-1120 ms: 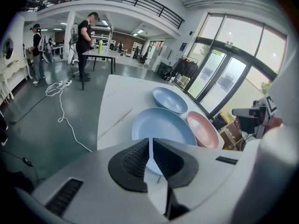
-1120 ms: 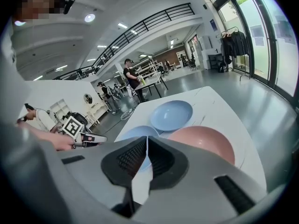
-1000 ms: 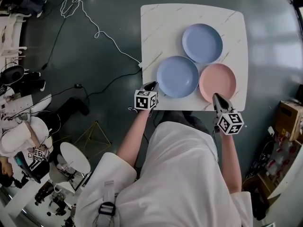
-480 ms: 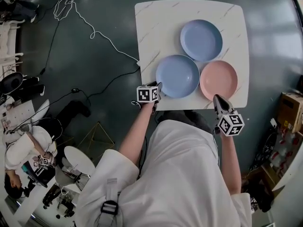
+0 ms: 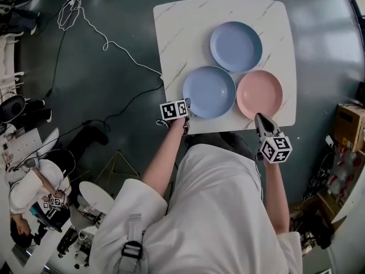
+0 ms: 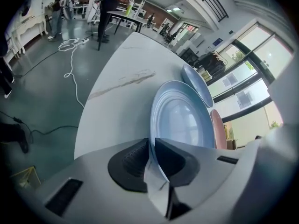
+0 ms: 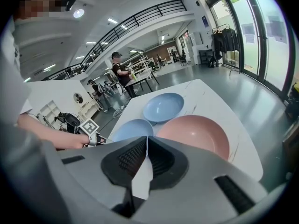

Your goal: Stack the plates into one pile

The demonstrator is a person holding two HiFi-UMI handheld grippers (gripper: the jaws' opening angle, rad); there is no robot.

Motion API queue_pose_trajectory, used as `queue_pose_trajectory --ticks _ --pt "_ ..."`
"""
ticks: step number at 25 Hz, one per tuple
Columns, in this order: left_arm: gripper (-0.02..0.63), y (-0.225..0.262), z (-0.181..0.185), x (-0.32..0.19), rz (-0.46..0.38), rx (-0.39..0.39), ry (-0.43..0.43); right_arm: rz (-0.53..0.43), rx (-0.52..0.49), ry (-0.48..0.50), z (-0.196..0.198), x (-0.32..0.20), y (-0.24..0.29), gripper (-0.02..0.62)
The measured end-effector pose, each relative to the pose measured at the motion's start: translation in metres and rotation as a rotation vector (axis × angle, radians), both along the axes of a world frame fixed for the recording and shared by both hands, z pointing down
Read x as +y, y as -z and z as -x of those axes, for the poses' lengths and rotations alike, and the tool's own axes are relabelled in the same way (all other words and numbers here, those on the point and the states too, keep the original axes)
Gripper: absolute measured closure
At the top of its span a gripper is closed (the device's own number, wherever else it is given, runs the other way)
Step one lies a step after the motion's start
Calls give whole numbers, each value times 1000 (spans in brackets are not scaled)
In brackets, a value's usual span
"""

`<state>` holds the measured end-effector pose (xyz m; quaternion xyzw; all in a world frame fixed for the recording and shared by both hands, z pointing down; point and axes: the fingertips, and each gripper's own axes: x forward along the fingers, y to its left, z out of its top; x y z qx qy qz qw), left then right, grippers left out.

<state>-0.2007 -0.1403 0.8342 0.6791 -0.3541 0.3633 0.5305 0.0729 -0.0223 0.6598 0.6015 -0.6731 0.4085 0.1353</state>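
here, the left claw (image 5: 187, 103), jaws just closing, pinches the rim of the nearer blue plate (image 5: 209, 92) lying straight ahead. the right claw (image 5: 259, 119), shut and empty, hovers beside the pink plate (image 5: 259, 94).

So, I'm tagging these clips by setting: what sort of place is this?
Probably a large open lab or workshop hall, not a home: a lone table on a polished floor strewn with cables, a mezzanine railing overhead, and people at workbenches behind.
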Motion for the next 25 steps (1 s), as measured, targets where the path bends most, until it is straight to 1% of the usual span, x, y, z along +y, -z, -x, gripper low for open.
queue_pose_trajectory --ticks 5,7,15,20,25 --pt "577 -1 3 0 52 47 146 -4 3 -9 3 1 1 568" --pt "581 0 5 0 70 68 182 -8 6 -3 6 1 2 568" --pt "583 9 2 -4 71 97 187 -25 17 -5 6 3 4 568" --pt "581 18 2 -4 56 112 179 -32 21 -16 2 6 8 568" --pt "581 27 5 -7 46 135 191 -38 26 -14 3 5 10 568"
